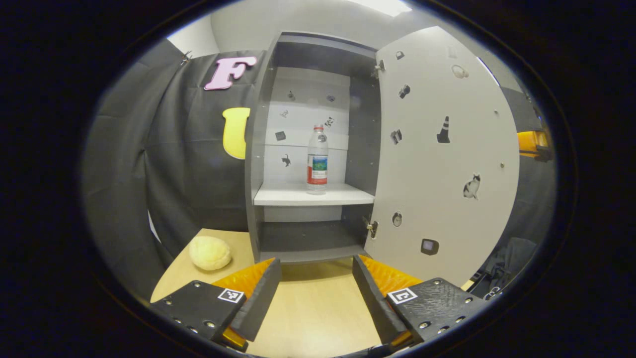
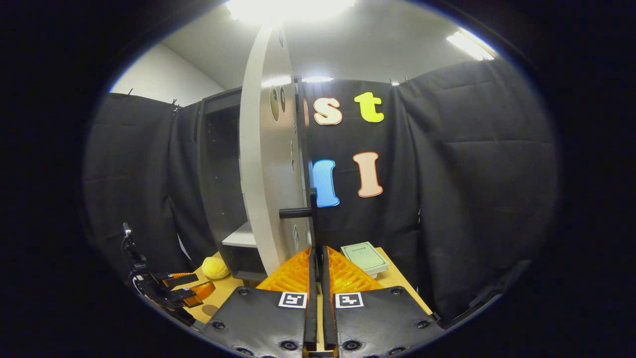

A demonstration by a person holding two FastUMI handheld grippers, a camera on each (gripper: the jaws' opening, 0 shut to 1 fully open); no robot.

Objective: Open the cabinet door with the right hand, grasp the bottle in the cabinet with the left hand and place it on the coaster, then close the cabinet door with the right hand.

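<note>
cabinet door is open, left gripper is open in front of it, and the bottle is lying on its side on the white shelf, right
Not quite. In the left gripper view the bottle stands upright on the white shelf. The rest holds: the cabinet door is open and the left gripper is open in front of it.

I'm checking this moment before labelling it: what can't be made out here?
- Coaster: not identifiable in either view.
- Clear plastic water bottle: label too small in the left gripper view.
- Grey cabinet door: edge-on in the right gripper view, hiding the shelves behind.
- Right tongs: closed; contact with the black door handle unclear.
</note>
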